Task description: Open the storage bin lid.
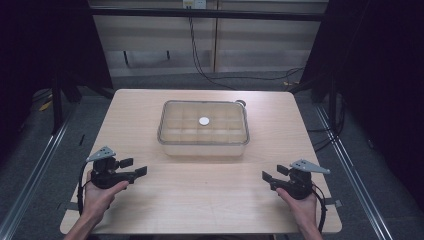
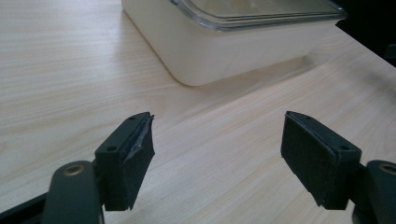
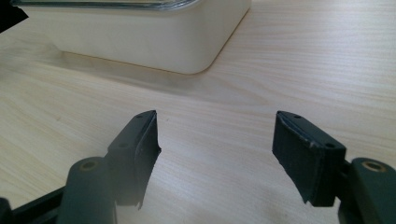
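Both tongs, left (image 1: pixel 134 167) and right (image 1: pixel 274 173), gape empty; high view shows the box's (image 1: pixel 203 142) white disc (image 1: pixel 204 120).

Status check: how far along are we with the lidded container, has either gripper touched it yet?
Nothing looks done: the clear lid sits on the container, mid-table. Nothing is in hand; the left gripper and right gripper rest open and empty near the table's front edge, apart from the container. Any handling of it is still ahead.

The high view looks forward and down over the whole table (image 1: pixel 150 200); both gripper views sit low, sharing the lidded container (image 2: pixel 224 51).
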